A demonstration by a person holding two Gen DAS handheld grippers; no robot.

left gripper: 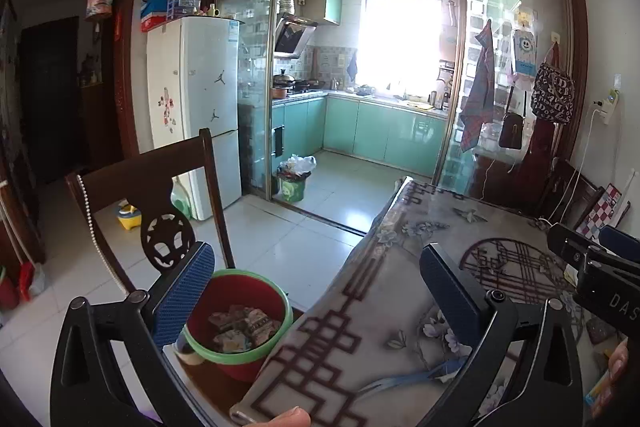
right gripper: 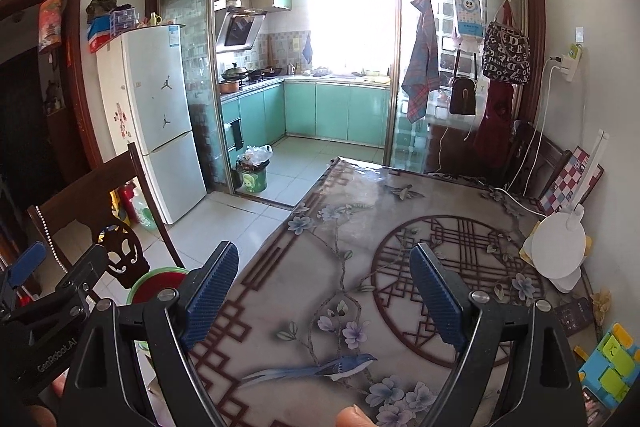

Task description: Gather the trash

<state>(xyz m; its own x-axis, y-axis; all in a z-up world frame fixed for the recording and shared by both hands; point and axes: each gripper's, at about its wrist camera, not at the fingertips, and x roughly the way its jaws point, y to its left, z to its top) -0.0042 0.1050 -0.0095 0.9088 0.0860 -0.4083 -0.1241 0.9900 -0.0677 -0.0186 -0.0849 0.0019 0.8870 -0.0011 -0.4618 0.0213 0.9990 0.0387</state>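
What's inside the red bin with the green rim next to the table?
The red bin holds a few crumpled printed wrappers lying at the bottom. Its near wall hides part of the floor, so anything under them can't be seen.

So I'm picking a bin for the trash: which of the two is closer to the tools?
The red bin with the green rim, beside the table edge; the green one stands by the kitchen doorway.

left tool: "genrobot.ai" | right tool: "das"

A home dining room: patterned desk, wooden chair, white fridge, teal kitchen cabinets beyond.
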